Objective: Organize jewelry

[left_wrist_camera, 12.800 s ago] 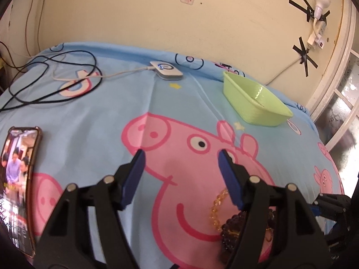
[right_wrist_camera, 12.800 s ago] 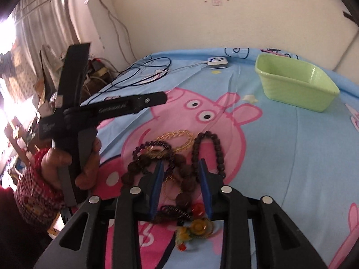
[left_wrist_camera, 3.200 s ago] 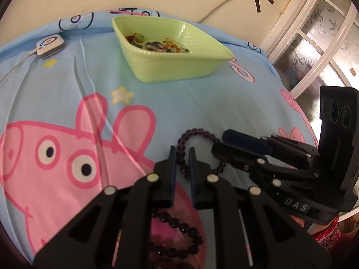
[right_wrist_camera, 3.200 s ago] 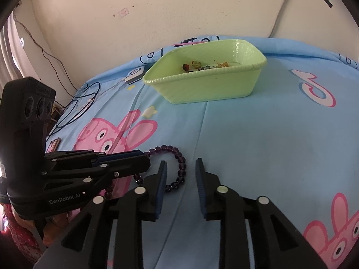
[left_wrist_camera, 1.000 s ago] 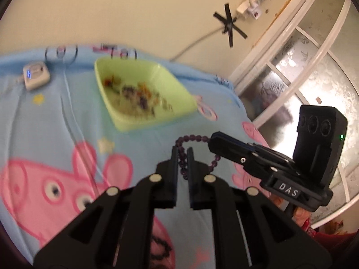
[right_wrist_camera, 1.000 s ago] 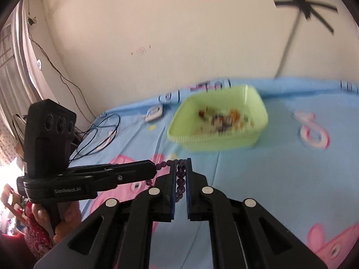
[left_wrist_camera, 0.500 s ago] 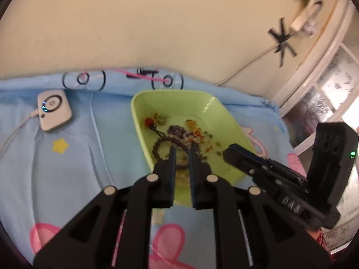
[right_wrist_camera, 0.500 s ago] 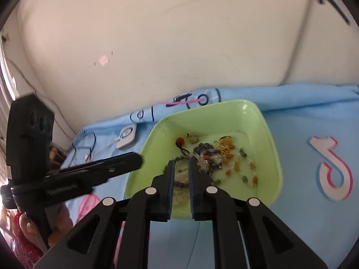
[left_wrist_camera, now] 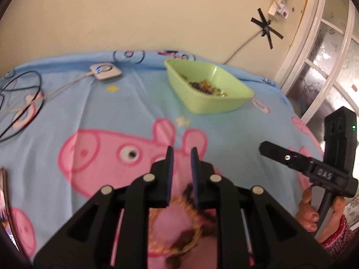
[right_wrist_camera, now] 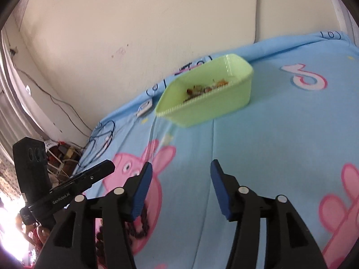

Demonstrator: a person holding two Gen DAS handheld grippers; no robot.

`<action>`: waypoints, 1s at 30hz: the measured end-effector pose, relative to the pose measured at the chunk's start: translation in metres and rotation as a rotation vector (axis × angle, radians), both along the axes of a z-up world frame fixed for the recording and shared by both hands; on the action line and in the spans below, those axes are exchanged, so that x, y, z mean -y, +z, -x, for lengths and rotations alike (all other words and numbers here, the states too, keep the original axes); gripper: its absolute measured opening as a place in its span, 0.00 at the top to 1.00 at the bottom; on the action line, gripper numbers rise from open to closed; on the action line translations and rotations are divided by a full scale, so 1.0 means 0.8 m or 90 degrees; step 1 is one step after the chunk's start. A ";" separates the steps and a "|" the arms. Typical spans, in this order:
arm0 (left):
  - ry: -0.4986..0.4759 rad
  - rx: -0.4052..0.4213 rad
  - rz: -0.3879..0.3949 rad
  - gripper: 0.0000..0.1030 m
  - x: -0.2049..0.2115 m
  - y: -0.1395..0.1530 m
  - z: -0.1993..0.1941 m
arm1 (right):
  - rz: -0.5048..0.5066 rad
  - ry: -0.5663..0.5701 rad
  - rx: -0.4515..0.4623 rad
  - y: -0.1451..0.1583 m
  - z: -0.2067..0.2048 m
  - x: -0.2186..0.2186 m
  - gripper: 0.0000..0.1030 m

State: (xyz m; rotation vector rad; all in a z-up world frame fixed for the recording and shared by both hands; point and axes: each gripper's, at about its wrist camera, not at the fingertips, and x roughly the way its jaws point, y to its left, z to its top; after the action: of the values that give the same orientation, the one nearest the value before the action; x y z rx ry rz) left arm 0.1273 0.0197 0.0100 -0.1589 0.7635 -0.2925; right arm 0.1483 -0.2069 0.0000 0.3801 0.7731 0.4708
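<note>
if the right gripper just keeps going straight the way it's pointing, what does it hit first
Probably bare blue sheet. The open right gripper has nothing between its fingers, and its line runs over plain fabric. The green tray sits beyond and slightly left; depth is unclear, so it may reach the tray's wall.

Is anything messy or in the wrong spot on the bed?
Yes. Some dark beads and a gold chain lie loose on the sheet, near the grippers, while the other jewelry sits in the green bin.

Cream wall (left_wrist_camera: 179, 15), frosted window (left_wrist_camera: 332, 51)
</note>
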 end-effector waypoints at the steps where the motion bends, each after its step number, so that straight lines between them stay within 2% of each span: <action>1: 0.007 -0.001 -0.001 0.86 -0.004 -0.003 0.002 | -0.001 0.001 -0.004 -0.003 0.002 -0.002 0.64; 6: 0.031 -0.006 0.042 0.86 -0.027 -0.017 0.004 | -0.015 0.019 -0.018 -0.006 0.008 0.002 0.63; 11: 0.053 -0.019 0.052 0.86 -0.037 -0.027 -0.002 | -0.057 0.041 -0.073 -0.020 -0.007 0.008 0.62; 12: 0.060 -0.016 0.055 0.86 -0.040 -0.027 -0.001 | -0.069 0.044 -0.067 -0.020 -0.007 0.011 0.61; 17: 0.087 -0.012 0.038 0.86 -0.046 -0.028 -0.002 | -0.049 0.059 -0.056 -0.019 -0.004 0.000 0.54; 30: 0.132 -0.067 0.033 0.86 -0.055 -0.045 -0.012 | -0.036 0.079 -0.056 -0.018 -0.003 -0.002 0.51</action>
State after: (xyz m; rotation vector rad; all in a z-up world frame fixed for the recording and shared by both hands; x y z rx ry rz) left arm 0.1373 0.0637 -0.0257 -0.3013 0.8373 -0.1078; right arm 0.1505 -0.2054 -0.0142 0.4086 0.8744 0.5965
